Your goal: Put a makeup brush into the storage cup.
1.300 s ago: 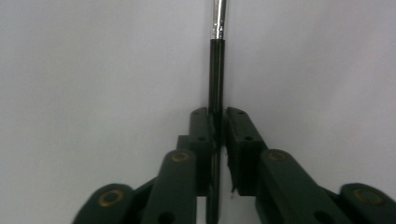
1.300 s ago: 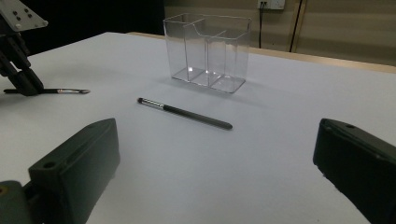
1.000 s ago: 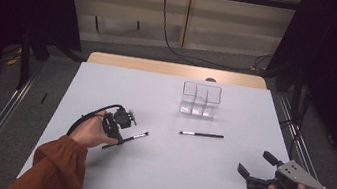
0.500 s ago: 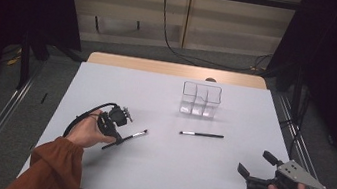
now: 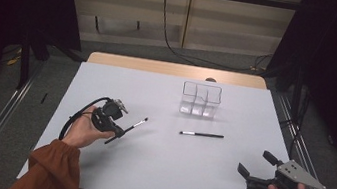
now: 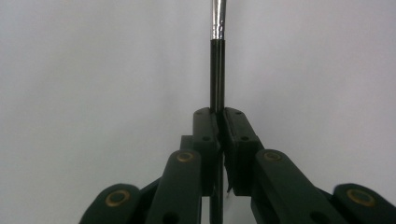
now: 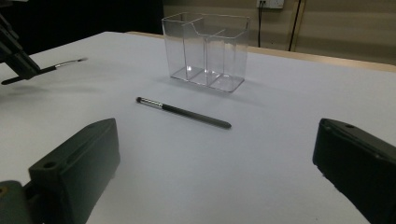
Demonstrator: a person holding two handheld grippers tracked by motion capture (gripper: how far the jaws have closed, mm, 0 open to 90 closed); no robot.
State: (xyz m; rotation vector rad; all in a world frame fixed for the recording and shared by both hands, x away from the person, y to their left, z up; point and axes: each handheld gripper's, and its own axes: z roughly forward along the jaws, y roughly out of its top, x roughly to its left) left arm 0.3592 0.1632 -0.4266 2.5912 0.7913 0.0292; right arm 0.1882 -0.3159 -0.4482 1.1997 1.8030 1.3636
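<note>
- The thin brush [image 5: 132, 125] sits clamped in the left tool [image 5: 118, 130], jaws closed on its black handle, bristle end angled toward the middle of the white surface [image 5: 145, 172].
- Judged step: carry it to the clear divided holder [image 5: 200, 100]; keep the grip firm, tip the brush upright, and lower it inside one compartment.
- A second brush [image 5: 202, 135] lies flat near the holder.
- The right tool [image 5: 254, 164] waits wide open, holding nothing, near the surface's right front edge; open room lies between.

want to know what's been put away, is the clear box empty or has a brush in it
Empty. The clear box shows bare compartments; one brush lies on the table, the other brush is in the left tool.
</note>
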